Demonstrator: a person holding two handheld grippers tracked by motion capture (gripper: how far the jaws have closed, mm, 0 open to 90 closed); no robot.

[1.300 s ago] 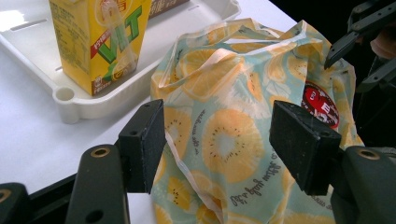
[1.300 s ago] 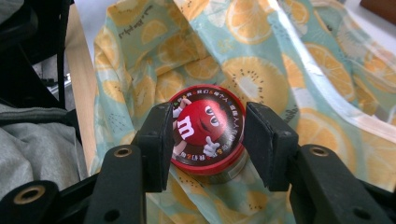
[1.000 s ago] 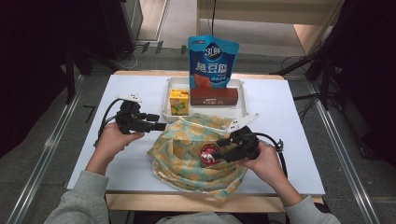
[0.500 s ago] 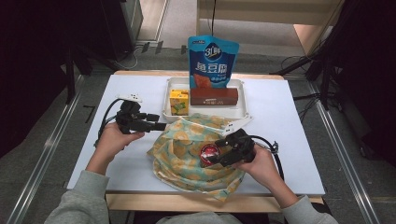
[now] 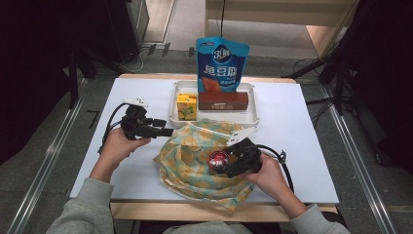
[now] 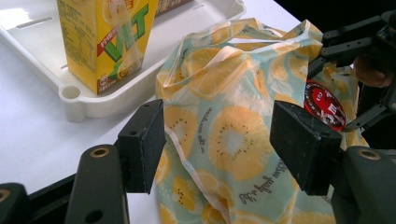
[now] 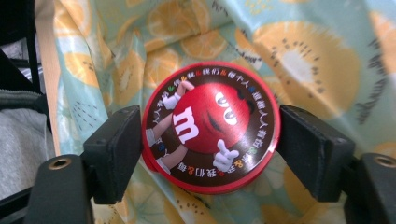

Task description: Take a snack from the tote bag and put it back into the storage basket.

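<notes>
A fruit-print cloth bag [image 5: 195, 156] lies crumpled on the white table, near its front edge. A round red candy tin [image 5: 218, 160] rests on the bag. My right gripper [image 5: 223, 162] straddles the tin [image 7: 210, 126]. Its jaws have just been opening, and the pads [image 7: 116, 144] stand right at the tin's rim without a visible squeeze. My left gripper [image 5: 168, 131] stands open at the bag's left edge. In the left gripper view its jaws [image 6: 219, 140] are wide apart with the bag's fabric [image 6: 233, 135] between and beyond them.
Behind the bag stands a white tray [image 5: 178, 117] holding a yellow drink carton [image 5: 186, 106] and a brown box [image 5: 224, 101]. A blue snack pouch [image 5: 221, 63] stands upright at the tray's back. Bare table [image 5: 302, 136] lies to the right.
The right gripper's jaws have spread wider around the tin, which stays on the bag. The left hand has kept still.
</notes>
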